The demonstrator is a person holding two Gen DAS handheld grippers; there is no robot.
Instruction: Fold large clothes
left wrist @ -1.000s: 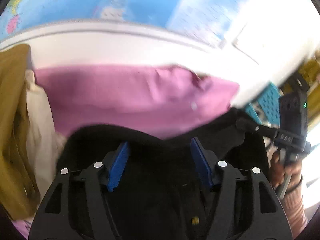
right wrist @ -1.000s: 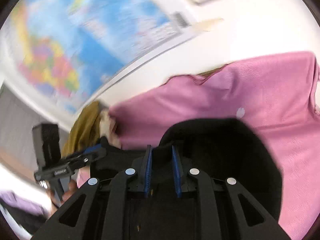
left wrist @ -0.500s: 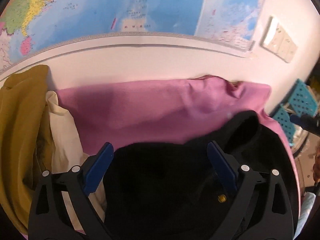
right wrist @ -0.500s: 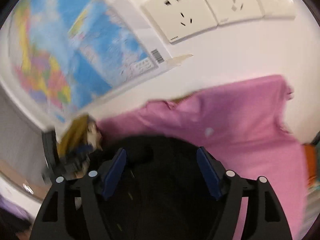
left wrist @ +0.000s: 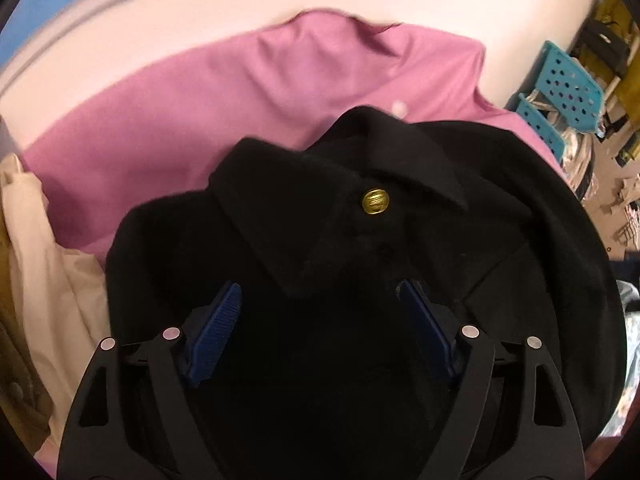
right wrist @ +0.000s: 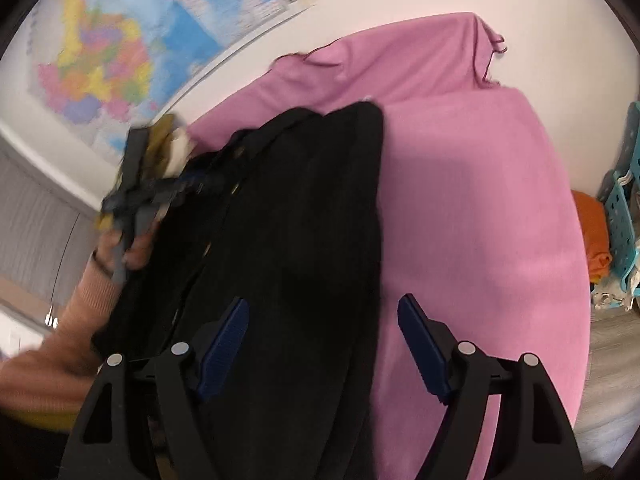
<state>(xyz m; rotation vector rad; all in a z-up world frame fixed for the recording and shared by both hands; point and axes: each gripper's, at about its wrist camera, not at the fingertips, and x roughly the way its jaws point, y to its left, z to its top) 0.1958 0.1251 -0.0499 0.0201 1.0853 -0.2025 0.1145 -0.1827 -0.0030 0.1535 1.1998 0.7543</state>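
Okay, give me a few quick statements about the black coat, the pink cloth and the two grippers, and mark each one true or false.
1. The black coat lies on the pink cloth. True.
2. A gold button shows below the collar. True.
3. The right gripper is clamped shut on the coat. False: its jaws stand apart and are opening.
4. The baskets beside the table are red. False: they are turquoise.
5. The left gripper grips the pink cloth. False: its closing jaws hover over the coat.

Pink cloth [left wrist: 248, 92] spread under everything, wall at 12. World map [right wrist: 120, 52] at 10 o'clock. Teal baskets [left wrist: 568, 92] at 2. Orange cloth [right wrist: 596, 236] at 3.
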